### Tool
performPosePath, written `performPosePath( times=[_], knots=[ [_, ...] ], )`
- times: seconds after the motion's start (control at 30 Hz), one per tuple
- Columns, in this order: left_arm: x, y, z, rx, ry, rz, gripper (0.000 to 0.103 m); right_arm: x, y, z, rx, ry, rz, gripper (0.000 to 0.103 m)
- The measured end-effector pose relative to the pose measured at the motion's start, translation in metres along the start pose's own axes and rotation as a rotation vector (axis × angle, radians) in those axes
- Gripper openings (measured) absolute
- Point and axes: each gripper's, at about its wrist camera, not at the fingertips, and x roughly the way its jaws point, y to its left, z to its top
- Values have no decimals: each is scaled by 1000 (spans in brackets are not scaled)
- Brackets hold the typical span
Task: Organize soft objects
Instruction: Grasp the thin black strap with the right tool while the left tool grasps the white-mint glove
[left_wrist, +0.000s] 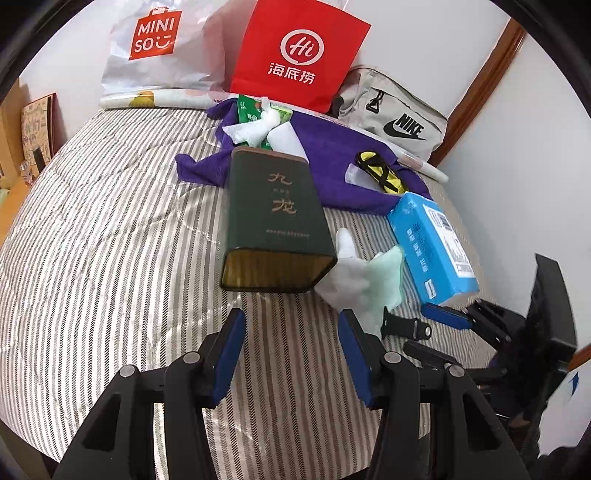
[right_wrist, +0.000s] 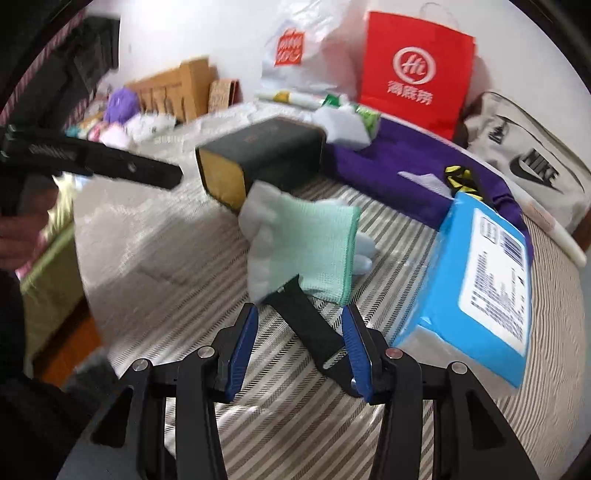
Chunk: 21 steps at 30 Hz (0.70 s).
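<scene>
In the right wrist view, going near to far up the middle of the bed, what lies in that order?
Right hand-held gripper → black strap → mint-green cloth → dark green box lying on its side → white Miniso bag against the wall.

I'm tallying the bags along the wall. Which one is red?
The paper bag with the round white Hi logo, standing upright between the white Miniso bag and the grey Nike bag.
</scene>
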Motion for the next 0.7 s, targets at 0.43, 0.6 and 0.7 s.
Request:
performPosePath(
  times=[0.43, 0.6, 0.7],
  knots=[
    [-9, -2, -8, 13, -18, -32, 50, 11, 9, -1, 36, 69, 19, 7],
    [-10, -3, -12, 9, -12, -42, 50, 5, 5, -5, 118, 58, 10, 6],
    [-14, -2, -16, 9, -18, -37, 50, 3, 1, -3, 125, 50, -46, 6]
  ],
)
